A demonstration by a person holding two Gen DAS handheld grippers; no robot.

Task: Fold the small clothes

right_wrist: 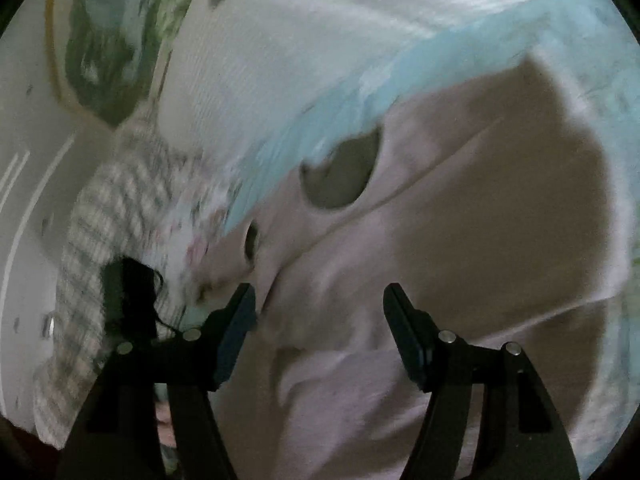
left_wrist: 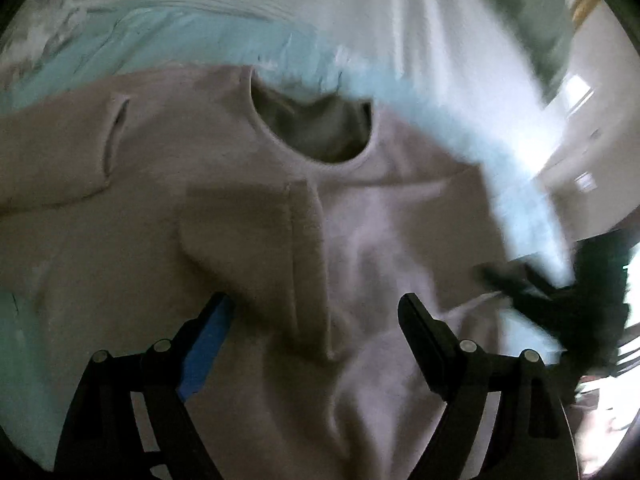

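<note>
Both grippers, the left gripper (left_wrist: 316, 312) and the right gripper (right_wrist: 320, 300), hang with jaws wide open and holding nothing, just over the pink shirt (left_wrist: 248, 208) on the blue sheet (left_wrist: 100, 56), so folding looks barely begun; next, pinch an edge.

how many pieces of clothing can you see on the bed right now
3: a pink top spread under both open grippers, a checked garment heaped off to the side, and something black on that heap. More may be hidden.
</note>
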